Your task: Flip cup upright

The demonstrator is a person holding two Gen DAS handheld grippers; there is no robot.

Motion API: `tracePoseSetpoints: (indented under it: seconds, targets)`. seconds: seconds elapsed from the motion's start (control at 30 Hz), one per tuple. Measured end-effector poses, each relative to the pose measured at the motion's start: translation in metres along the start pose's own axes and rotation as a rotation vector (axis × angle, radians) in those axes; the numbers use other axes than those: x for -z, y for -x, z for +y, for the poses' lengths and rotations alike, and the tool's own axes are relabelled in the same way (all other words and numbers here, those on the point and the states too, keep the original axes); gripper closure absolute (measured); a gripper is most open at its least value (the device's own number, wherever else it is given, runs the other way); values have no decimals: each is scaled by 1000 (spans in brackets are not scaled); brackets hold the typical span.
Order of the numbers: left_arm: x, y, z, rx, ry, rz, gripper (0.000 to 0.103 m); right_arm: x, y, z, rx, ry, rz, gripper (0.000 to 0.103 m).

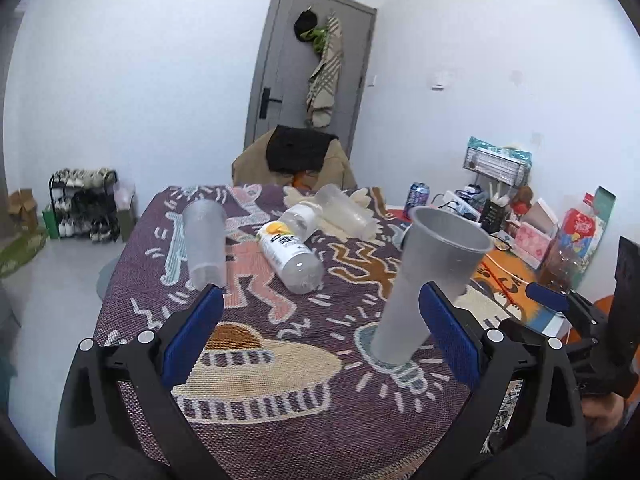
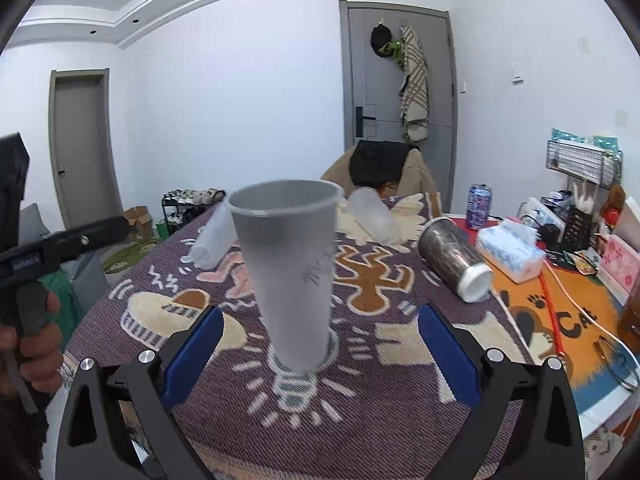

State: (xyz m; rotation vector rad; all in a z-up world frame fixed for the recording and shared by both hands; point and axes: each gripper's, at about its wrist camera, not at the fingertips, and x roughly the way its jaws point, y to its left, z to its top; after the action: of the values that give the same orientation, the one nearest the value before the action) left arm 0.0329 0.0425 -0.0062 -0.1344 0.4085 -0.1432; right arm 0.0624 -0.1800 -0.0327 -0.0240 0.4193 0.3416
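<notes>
I see the grey cup (image 2: 290,276) standing mouth-up on the counter (image 2: 360,420), straight ahead between my right hand-held gripper (image 2: 320,344) jaws, spread wide and clear. Left hand-held gripper (image 1: 320,344), also wide, sits leftward.

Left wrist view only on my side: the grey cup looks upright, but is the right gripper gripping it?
Observer: No. In the right wrist view the grey cup stands mouth up between the open fingers of the right gripper, touching neither pad.
Operator: Is anything hidden behind the cup from my angle?
Observer: Yes, a steel tumbler lies on its side on the tablecloth, to the cup's right.
</notes>
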Motion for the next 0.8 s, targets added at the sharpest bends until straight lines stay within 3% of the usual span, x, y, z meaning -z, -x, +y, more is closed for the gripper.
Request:
tracePoseSetpoints:
  seconds: [0.13, 0.4, 0.57, 0.8]
  targets:
    - [2, 7, -15, -21, -40, -13, 6, 12, 16, -8, 3, -16, -42, 7]
    - [9, 26, -36, -112, -73, -21, 6, 17, 14, -25, -83, -78, 95, 8]
    - [10, 42, -49, -135, -91, -29, 6, 17, 25, -24, -123, -61, 92, 8]
    - [4, 46, -62, -143, -126, -13, 6, 13, 36, -31, -96, -65, 87, 8]
